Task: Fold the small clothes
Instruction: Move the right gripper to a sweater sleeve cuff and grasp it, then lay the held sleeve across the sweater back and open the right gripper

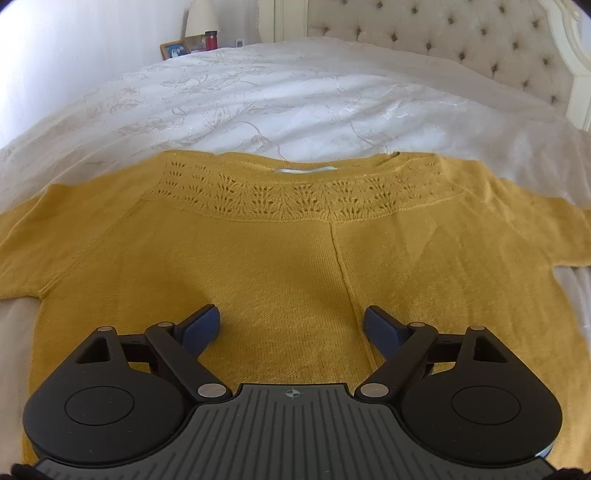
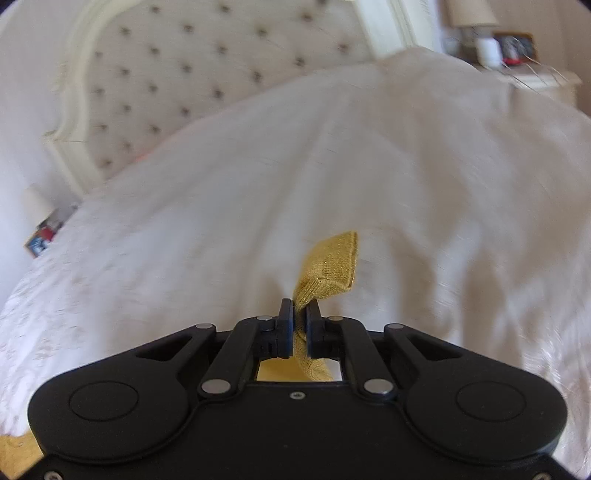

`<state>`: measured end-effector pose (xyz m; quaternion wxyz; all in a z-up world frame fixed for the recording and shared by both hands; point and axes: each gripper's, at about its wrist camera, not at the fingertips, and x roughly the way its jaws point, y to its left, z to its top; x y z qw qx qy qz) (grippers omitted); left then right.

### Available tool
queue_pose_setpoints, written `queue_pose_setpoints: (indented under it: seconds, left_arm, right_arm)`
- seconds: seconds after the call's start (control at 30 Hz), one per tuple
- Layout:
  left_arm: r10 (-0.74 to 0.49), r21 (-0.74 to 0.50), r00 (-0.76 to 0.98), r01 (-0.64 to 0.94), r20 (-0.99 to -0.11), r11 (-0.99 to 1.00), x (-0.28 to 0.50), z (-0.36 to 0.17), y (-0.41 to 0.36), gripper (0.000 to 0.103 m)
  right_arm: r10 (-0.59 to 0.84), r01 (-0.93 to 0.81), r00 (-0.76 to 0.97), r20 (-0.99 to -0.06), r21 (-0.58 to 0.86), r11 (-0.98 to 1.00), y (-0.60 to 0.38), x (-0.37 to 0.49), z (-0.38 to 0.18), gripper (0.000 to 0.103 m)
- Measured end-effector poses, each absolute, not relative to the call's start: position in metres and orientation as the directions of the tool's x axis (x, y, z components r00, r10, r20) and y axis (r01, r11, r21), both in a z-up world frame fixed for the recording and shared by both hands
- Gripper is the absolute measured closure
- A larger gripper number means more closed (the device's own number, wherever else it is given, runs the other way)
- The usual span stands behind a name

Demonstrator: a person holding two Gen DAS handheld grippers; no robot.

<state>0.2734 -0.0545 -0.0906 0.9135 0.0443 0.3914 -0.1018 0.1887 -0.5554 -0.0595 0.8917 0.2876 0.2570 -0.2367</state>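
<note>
A mustard yellow knit sweater point(image 1: 280, 266) lies spread flat on the white bedspread point(image 1: 258, 99), neckline away from me, both short sleeves out to the sides. My left gripper point(image 1: 291, 325) is open and empty, hovering over the sweater's lower middle, blue pads wide apart. In the right wrist view my right gripper point(image 2: 300, 317) is shut on a fold of the yellow sweater point(image 2: 328, 266), which sticks up past the fingertips above the bedspread point(image 2: 258, 206). That view is blurred.
A tufted cream headboard point(image 1: 461, 33) stands at the far end of the bed; it also shows in the right wrist view point(image 2: 177, 74). A nightstand with a lamp, frames and a red bottle point(image 1: 211, 38) is at the far left. Another nightstand point(image 2: 535, 77) is at the right.
</note>
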Motion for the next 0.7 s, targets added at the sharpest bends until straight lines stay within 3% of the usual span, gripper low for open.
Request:
queue_pose_setpoints:
  seconds: [0.37, 0.5, 0.7]
  left_arm:
    - [-0.159, -0.08, 0.692, 0.145, -0.704, 0.986, 0.249, -0.056, 0.007, 0.018]
    - [-0.136, -0.089, 0.704, 0.103, -0.697, 0.991, 0.242, -0.05, 0.036, 0.018]
    - [-0.093, -0.088, 0.703, 0.043, -0.705, 0.995, 0.234, -0.048, 0.074, 0.018]
  right_arm:
    - [0.098, 0.147, 0.893, -0.44, 0.49, 0.859, -0.397, 0.249, 0.038, 0.09]
    - [0.252, 0.002, 0.873, -0.418, 0.519, 0.855, -0.321, 0.278, 0.039, 0.09]
    - [0.4, -0.122, 0.797, -0.452, 0.528, 0.84, -0.213, 0.318, -0.001, 0.09]
